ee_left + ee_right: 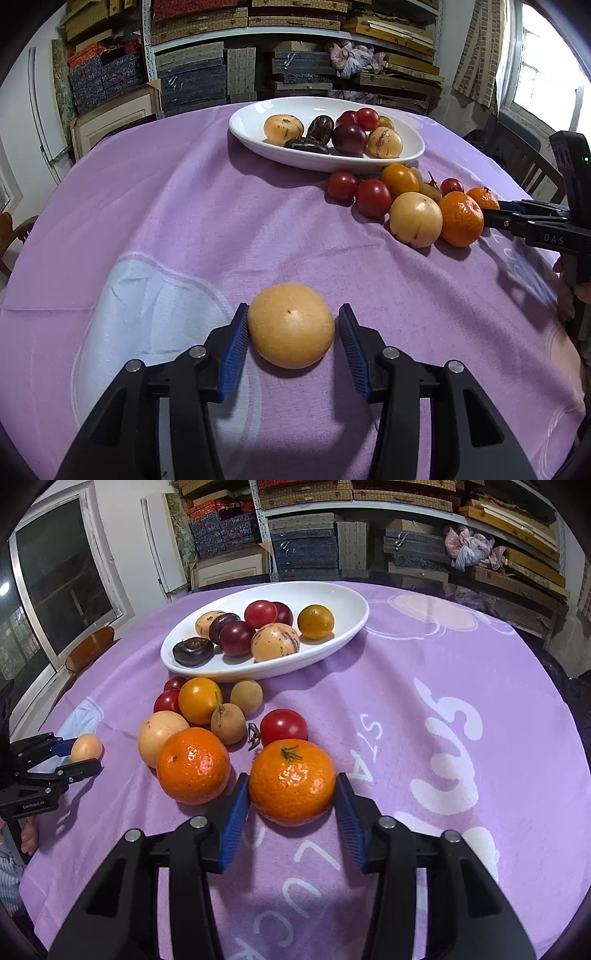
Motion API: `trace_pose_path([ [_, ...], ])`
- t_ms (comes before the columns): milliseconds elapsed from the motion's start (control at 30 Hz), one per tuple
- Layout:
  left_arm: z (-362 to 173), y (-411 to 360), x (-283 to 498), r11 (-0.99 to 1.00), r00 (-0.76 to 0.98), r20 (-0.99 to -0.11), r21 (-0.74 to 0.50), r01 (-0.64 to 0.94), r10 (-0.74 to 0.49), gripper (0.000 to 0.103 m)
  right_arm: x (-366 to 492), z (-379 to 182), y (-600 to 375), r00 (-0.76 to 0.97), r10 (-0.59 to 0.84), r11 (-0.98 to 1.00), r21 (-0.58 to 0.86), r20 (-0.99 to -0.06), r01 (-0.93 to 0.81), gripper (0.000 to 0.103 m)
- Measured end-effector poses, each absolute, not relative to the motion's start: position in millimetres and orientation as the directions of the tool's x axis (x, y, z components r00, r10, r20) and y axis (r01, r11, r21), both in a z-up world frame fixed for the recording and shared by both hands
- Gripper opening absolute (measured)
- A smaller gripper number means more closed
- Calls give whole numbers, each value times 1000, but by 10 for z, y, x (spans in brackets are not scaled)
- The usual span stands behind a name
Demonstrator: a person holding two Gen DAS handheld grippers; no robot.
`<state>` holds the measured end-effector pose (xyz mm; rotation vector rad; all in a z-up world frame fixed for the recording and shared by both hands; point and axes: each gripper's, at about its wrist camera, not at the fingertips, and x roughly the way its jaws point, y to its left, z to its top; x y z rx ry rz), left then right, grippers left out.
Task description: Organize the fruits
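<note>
A pale yellow round fruit (291, 325) rests on the purple cloth between the blue pads of my left gripper (291, 326). The left pad touches it; a thin gap shows at the right pad, so the jaws are open. My right gripper (292, 794) is shut on an orange mandarin (291, 781) with a green stem, both pads against its sides, on the cloth. A white oval plate (343, 602) at the back holds several fruits: red tomatoes, dark plums, speckled yellow ones. The left wrist view shows the right gripper (489, 218) behind the fruit pile.
Beside the held mandarin lie a second mandarin (192, 765), a pale fruit (159, 736), a red tomato (283, 725), two brown longans (228, 723), an orange tomato (200, 700) and small red tomatoes (168, 701). Wooden chairs (88, 650) stand at the table's edge; packed shelves (295, 55) lie behind.
</note>
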<state>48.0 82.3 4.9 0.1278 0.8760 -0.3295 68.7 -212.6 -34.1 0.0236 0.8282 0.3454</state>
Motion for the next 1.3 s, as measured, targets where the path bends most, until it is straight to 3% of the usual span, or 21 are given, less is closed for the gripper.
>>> trace_pose_path([
  [33,55,844,480,944,595,-768,-35,329,-236,44,671,-328,-2133,634,304,946,150,-711,-286,45],
  [533,307,731,635,929,645,-712,-30,368,-278,44,542,-200,-2189,688,304,950,154,-659,-272,45],
  [833,868,430,1678,933,686,-671,-22,360,-281,44,1102,294,-2074,713,315,946,147,-626,-289,45],
  [1167,659,10,2967,950,605,-754,-80,303,-256,45,1977,283,-1699,712,284,951,97,-642,-292,45],
  [1200,623,-15,3033,952,599,-760,-80,297,-251,51,2035,281,-1693,714,285,952,99,-640,-290,46],
  [1233,612,-25,3076,954,603,-759,-80,288,-245,66,2096,271,-1694,710,288,951,107,-642,-289,46],
  [1300,646,6,3102,960,625,-741,-93,264,-244,81,2143,262,-1704,711,295,950,114,-638,-291,47],
])
